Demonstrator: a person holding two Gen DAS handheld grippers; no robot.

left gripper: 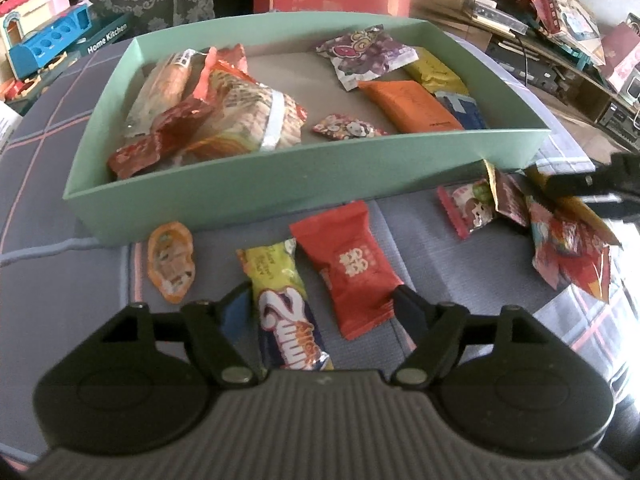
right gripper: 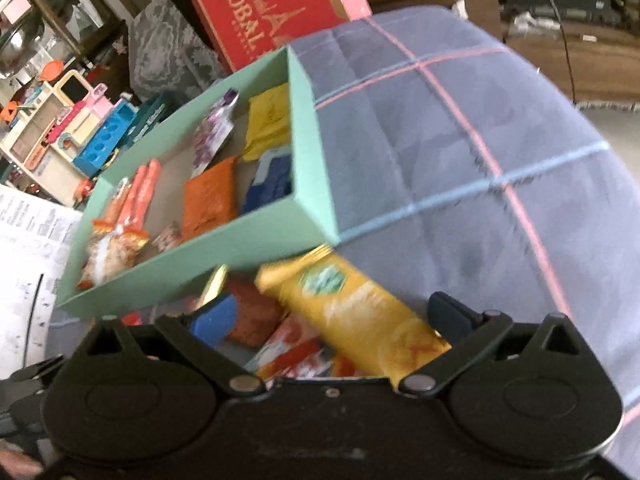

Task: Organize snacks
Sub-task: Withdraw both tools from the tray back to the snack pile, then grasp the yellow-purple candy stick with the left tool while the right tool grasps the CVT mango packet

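Plainly, the step in hand is a two-handed pickup of loose snacks lying on the checked blue cloth (left gripper: 460, 248) just near of the green box (left gripper: 280, 184).

The left gripper (left gripper: 320, 300) has its jaws well apart with nothing held. Two packets lie in the gap: the yellow and blue bar (left gripper: 280, 300), close to the left finger, and the red candy packet (left gripper: 352, 268), whose near right corner touches or nearly touches the right finger. Closing now would probably pinch both, or clip only the red corner. A better approach, I judge, is to shift the gripper left so the fingers straddle the bar alone across its narrow width, then lower until the tips meet the cloth before closing.

The right gripper (right gripper: 332, 316) also stands wide and grips nothing. It is over the pile at the box's near right corner, with the yellow packet (right gripper: 360, 312) running between its fingers and a red and white packet (right gripper: 292, 348) and a brown one (right gripper: 252, 312) beneath or beside it. This view is blurred, so whether the pads touch the packet I cannot tell. The yellow packet's far end reaches under the box corner, so it likely wants drawing back toward the near side before lifting.

The box already holds several snacks; the bare floor at its middle looks the easiest place to drop these.
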